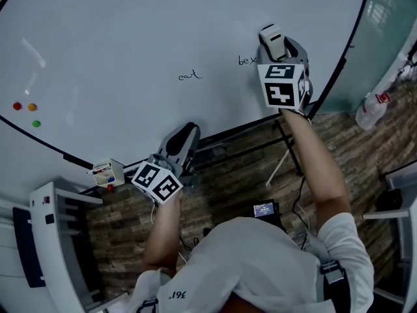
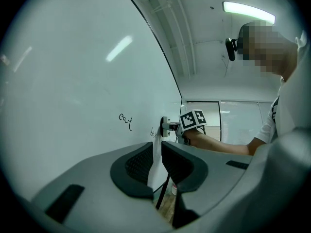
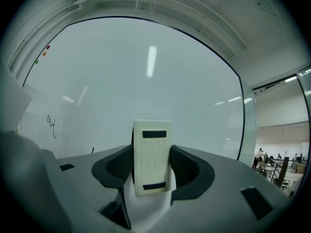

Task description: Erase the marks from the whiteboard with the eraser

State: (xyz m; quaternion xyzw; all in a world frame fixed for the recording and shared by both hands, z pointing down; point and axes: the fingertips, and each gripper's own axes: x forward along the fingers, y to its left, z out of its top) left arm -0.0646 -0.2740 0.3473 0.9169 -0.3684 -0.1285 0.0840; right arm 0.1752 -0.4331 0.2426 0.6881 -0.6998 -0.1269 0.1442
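In the head view, one whiteboard (image 1: 130, 38) fills the upper frame, with two written marks (image 1: 189, 75) near centre and three coloured magnets (image 1: 26, 109) at left. The right claw (image 1: 272, 39), on an outstretched arm, holds the one eraser (image 1: 270, 31) against the board just beside the right-hand mark, and the left claw (image 1: 184, 134) sits low by the board's bottom edge above a plank-patterned floor (image 1: 228, 188). In the left gripper view, the left claw's jaws stand a narrow gap apart with nothing between them, the board at left and one ceiling light (image 2: 248, 11) at upper right. In the right gripper view, the right claw is clamped on the eraser, upright at lower centre, facing the board.
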